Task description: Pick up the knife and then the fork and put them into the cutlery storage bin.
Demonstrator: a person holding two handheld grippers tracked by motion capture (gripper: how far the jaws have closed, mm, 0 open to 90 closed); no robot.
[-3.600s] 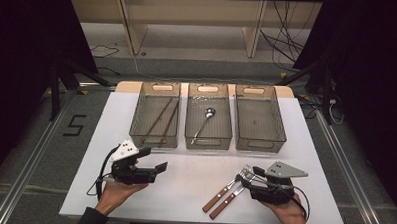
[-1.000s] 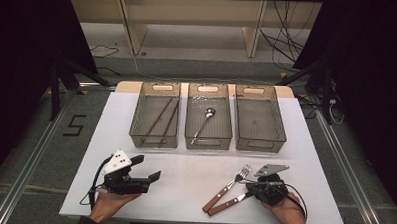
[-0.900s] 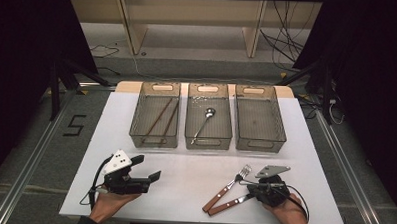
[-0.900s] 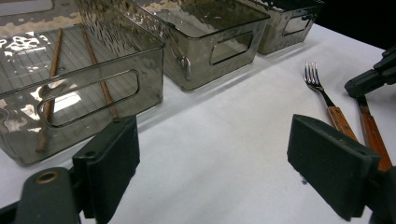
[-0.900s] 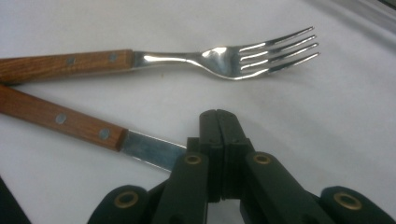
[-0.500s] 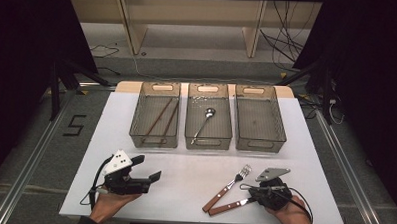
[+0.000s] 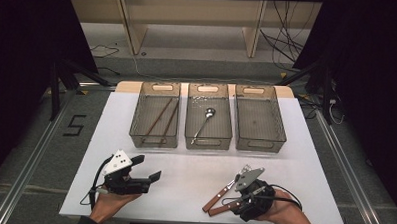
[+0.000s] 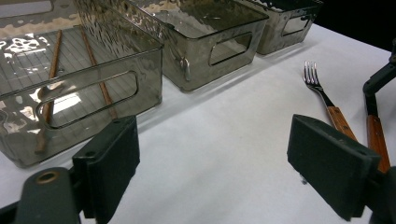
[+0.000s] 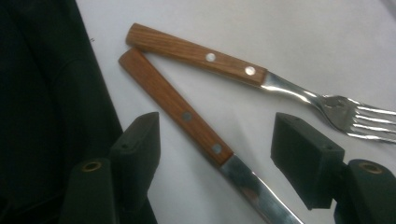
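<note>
Two grippers are at the near edge of the table (image 7: 194,179). The right gripper (image 9: 215,154) stands with its jaws wide apart, having just been opening; the knife (image 9: 196,126) lies on the table between them, and neither pad presses on it, so nothing is held. The left gripper (image 8: 212,165) is also wide open, with only bare table between its jaws and nothing in its grip. It sits well to the left of the knife.

Loose cutlery counted on the table: one knife and one fork (image 9: 243,70), both with wooden handles. Each handle shows two rivets. The fork lies just beyond the knife, their handle ends nearly touching and the two spreading apart toward blade and tines.

Farther off than the knife stand three clear bins in a row. The left bin (image 7: 155,115) holds two chopsticks (image 7: 162,116). The middle bin (image 7: 209,117) holds one spoon (image 7: 204,123). The right bin (image 7: 260,119) is the one most nearly straight beyond the knife.
</note>
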